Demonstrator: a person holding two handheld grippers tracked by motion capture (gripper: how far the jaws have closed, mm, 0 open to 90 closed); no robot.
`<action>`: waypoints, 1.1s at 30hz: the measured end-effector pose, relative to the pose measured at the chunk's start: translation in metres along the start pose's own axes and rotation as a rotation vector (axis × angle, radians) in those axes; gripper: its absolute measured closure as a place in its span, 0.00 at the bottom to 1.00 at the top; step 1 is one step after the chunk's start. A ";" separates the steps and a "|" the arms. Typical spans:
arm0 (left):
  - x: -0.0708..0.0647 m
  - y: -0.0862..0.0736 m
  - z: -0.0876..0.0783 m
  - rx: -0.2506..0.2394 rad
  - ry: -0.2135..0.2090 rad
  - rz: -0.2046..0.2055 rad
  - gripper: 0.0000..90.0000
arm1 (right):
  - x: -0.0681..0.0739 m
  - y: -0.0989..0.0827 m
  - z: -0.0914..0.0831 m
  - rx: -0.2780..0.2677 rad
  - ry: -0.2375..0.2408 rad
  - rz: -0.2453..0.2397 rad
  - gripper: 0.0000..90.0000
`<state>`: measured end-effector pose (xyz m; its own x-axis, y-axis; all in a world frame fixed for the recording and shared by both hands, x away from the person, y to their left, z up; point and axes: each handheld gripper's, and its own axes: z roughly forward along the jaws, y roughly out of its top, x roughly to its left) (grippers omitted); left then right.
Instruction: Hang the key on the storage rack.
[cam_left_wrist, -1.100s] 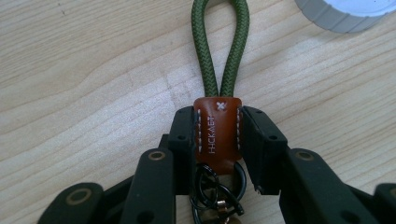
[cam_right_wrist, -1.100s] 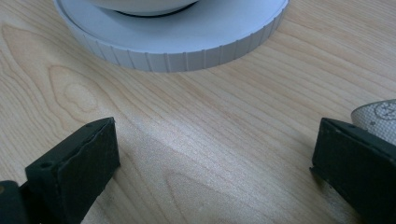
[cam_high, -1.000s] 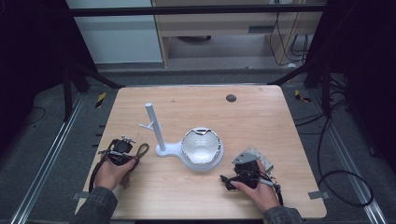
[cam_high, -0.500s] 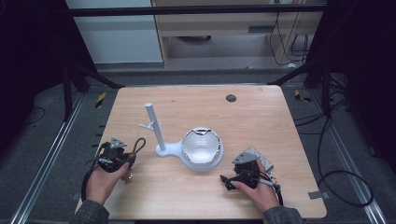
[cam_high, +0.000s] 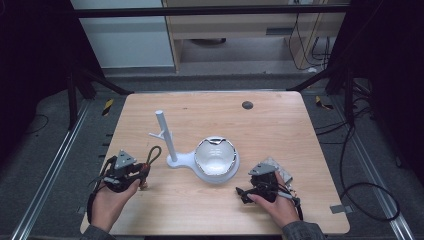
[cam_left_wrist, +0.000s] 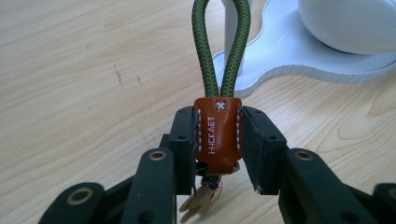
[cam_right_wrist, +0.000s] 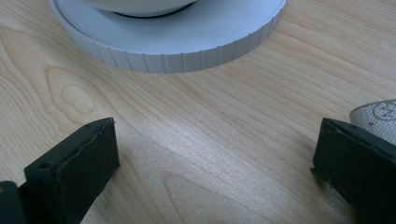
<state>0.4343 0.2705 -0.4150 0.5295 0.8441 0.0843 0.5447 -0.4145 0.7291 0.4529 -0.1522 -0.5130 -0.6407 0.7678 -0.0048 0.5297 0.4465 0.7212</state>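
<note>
Left tool (cam_left_wrist: 217, 140) is clamped on the keychain's (cam_high: 150, 162) brown leather tab (cam_left_wrist: 217, 135), jaws flat on both sides. That tab is the right grip point: the green cord loop (cam_left_wrist: 223, 56) looks soft and floppy, the whole thing likely light. The loop points toward the white stand (cam_high: 167, 137), just short of its post, above the tabletop (cam_high: 280, 125). Right tool (cam_right_wrist: 210, 154) is wide open, holding nothing, low near the stand's round base (cam_right_wrist: 187, 46).
</note>
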 end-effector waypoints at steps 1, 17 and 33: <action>-0.001 0.000 -0.002 -0.009 -0.003 0.001 0.73 | 0.000 0.000 0.000 0.000 0.000 0.000 0.00; -0.018 0.006 -0.017 -0.098 -0.020 0.022 0.73 | 0.000 0.000 0.000 0.000 -0.003 0.007 0.00; -0.034 0.016 -0.031 -0.193 -0.035 0.043 0.73 | -0.001 -0.001 0.000 -0.002 -0.006 -0.004 0.00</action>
<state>0.4050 0.2461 -0.3854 0.5739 0.8131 0.0974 0.3874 -0.3743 0.8425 0.4528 -0.1531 -0.5133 -0.6396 0.7686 -0.0120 0.5259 0.4489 0.7224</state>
